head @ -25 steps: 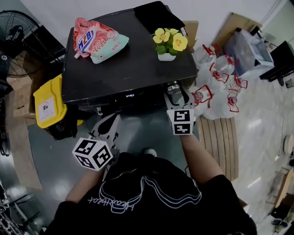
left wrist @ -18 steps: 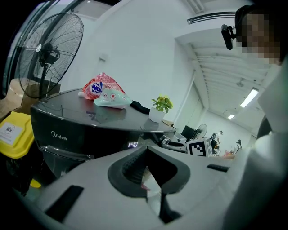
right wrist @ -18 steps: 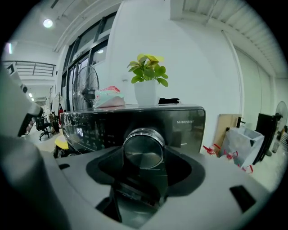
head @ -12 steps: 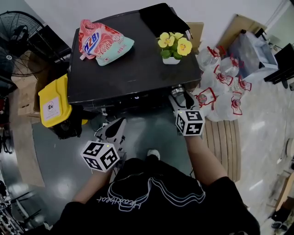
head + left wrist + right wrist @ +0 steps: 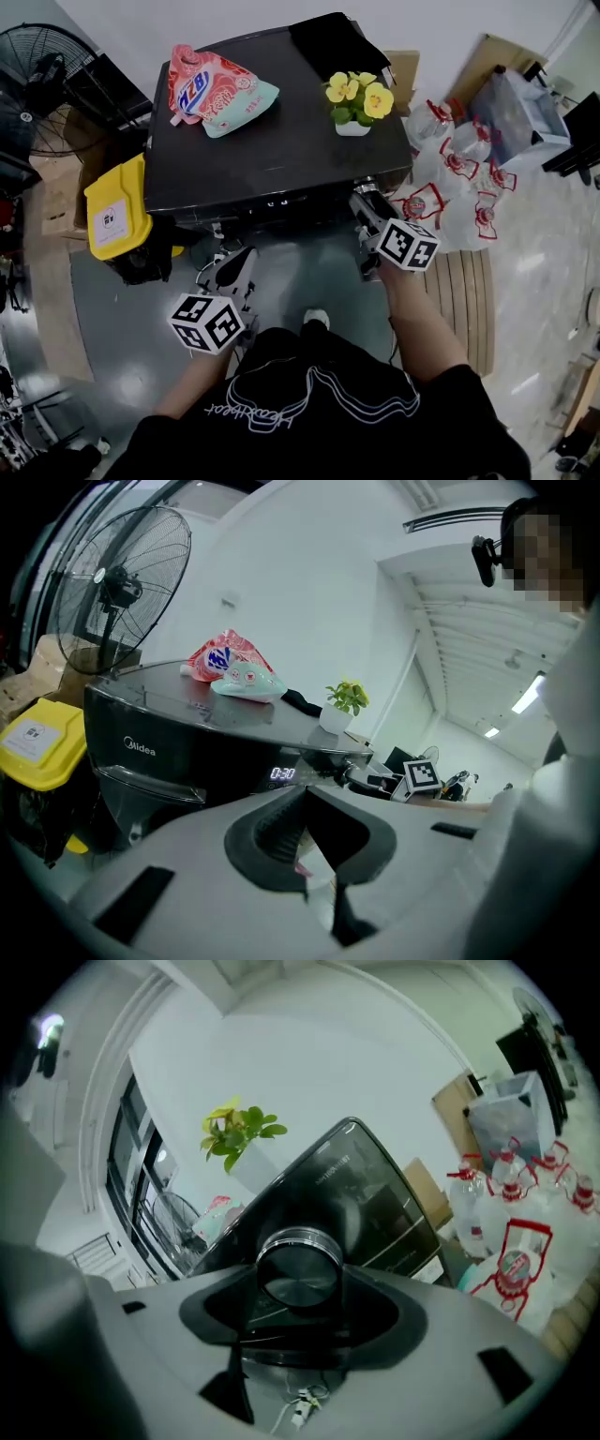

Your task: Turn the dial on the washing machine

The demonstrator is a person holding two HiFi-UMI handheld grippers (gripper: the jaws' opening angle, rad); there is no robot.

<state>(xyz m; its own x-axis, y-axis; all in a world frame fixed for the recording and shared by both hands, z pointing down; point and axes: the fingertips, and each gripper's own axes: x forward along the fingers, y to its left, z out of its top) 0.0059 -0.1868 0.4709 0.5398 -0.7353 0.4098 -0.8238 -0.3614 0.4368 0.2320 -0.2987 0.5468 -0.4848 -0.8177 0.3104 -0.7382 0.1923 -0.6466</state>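
Note:
The black washing machine [image 5: 272, 141] stands in front of me, its lit display [image 5: 282, 773] on the front panel. Its round silver-rimmed dial [image 5: 298, 1252] is at the front right corner. My right gripper [image 5: 300, 1279] is shut on the dial, one jaw pressed on each side. From the head view the right gripper [image 5: 367, 201] reaches in under the lid edge, its marker cube tilted, and it hides most of the dial. My left gripper [image 5: 227, 269] hangs low before the machine's front, apart from it. Its jaws [image 5: 303, 794] meet at the tips with nothing between them.
On the lid lie a pink detergent bag [image 5: 220, 84], a potted yellow flower [image 5: 356, 101] and a black cloth [image 5: 328, 42]. A yellow container [image 5: 117, 206] and a fan [image 5: 37, 84] stand at the left. Water bottles [image 5: 450, 178] and a slatted wooden board [image 5: 459, 281] are at the right.
The right gripper has rolled clockwise on the dial, so its marker cube now sits tilted. The left gripper has stayed low in front of the machine.

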